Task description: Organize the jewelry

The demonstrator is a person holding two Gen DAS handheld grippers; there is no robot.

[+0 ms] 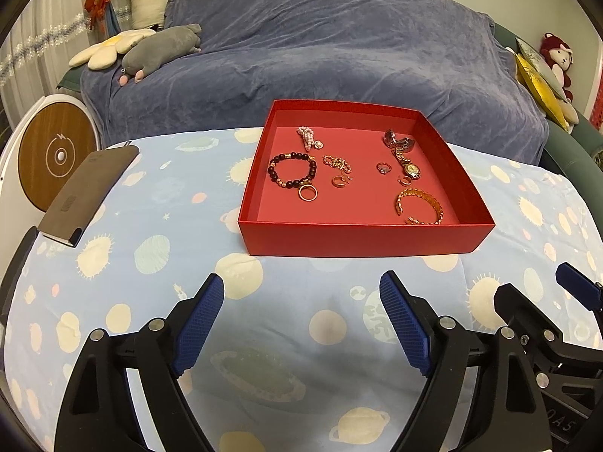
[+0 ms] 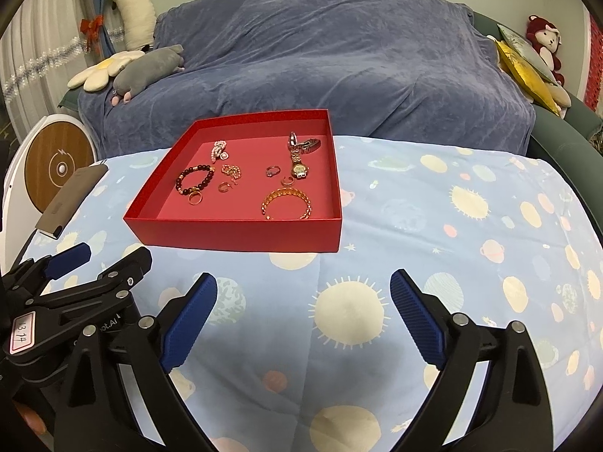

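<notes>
A shallow red box [image 1: 361, 239] sits open on the cloth ahead of me. Inside, at the left, lie a dark bead bracelet [image 1: 292, 169], a gold ring [image 1: 308, 192] touching it, a pink bead piece [image 1: 308, 138] and a thin gold chain [image 1: 337, 162]. At the right lie a gold watch [image 1: 407, 162] and an open gold bangle [image 1: 420, 205].

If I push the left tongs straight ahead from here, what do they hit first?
Most likely the near wall of the red box. The left tongs, open and empty, point across the bare patterned cloth toward that wall. Their height above the cloth is unclear, so they might clear the rim.
</notes>
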